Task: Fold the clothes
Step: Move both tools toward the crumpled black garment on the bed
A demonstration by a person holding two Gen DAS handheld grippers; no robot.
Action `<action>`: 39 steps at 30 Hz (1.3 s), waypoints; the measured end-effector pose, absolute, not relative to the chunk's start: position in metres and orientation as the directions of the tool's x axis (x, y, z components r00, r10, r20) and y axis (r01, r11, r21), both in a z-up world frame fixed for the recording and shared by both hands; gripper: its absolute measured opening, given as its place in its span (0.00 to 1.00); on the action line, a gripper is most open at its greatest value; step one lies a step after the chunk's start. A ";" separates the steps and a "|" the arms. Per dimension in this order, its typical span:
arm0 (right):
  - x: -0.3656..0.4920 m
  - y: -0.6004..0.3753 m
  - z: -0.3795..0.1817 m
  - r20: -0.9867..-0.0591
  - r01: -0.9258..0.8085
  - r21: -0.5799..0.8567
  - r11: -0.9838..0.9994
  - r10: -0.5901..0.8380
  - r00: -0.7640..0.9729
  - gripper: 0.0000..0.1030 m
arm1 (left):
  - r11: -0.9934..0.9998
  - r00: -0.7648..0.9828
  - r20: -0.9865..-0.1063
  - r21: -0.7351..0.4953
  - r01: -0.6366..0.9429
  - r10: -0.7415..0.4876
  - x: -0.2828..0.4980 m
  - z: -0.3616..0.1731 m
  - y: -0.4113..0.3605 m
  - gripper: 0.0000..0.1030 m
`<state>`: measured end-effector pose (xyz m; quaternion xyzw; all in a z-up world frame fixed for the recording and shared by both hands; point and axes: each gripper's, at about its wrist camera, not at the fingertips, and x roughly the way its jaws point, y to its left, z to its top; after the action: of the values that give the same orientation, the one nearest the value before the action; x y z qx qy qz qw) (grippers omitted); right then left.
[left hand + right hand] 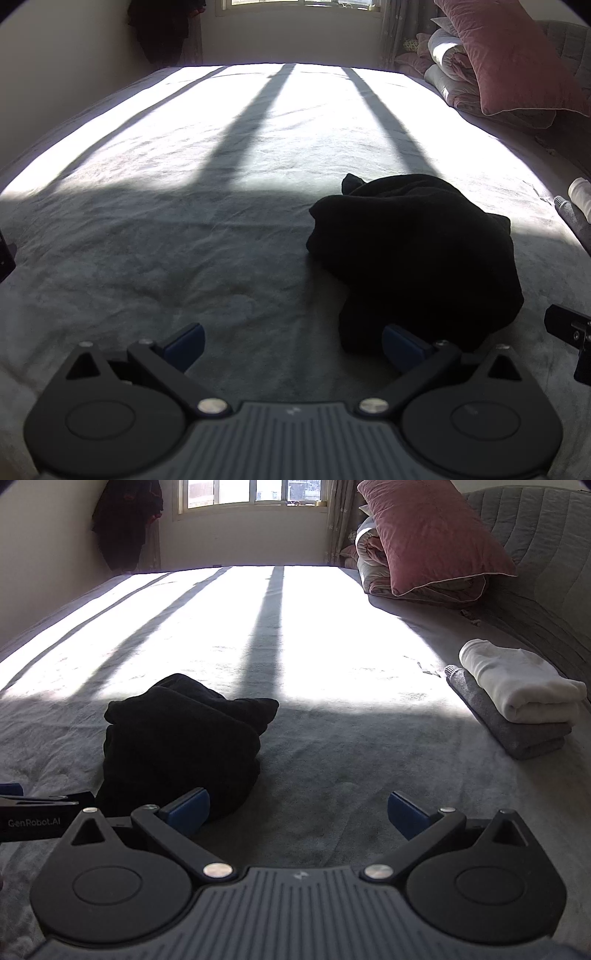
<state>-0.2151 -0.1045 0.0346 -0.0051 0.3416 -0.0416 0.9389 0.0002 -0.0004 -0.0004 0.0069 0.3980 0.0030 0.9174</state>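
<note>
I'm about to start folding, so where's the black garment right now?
The black garment lies crumpled on the bed, just ahead of both open grippers, left of the folded white and grey stack.

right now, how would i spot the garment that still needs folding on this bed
Start at the big grey bed. Near its front edge, left of the folded stack, sits a crumpled black garment. It is the only dark, unfolded heap; the stack is white on grey.
</note>
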 end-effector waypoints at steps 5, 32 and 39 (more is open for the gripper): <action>-0.213 -0.109 0.037 -0.642 0.077 -0.033 0.996 -0.080 0.762 1.00 | 1.000 0.669 -0.743 0.023 0.004 0.015 0.003 -0.004 -0.002 1.00; -0.175 -0.074 0.011 -0.748 0.071 0.043 0.997 -0.014 0.663 1.00 | 0.999 0.631 -0.776 -0.010 -0.033 0.013 0.028 -0.019 0.014 1.00; -0.166 -0.073 0.001 -0.798 0.051 0.052 0.997 0.010 0.603 1.00 | 1.000 0.611 -0.792 0.029 0.004 0.021 0.032 -0.033 0.011 1.00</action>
<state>-0.1661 -0.0728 0.0008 0.0346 0.4454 -0.0115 0.8946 0.0323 0.0111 -0.0327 0.0138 0.4411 0.0048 0.8973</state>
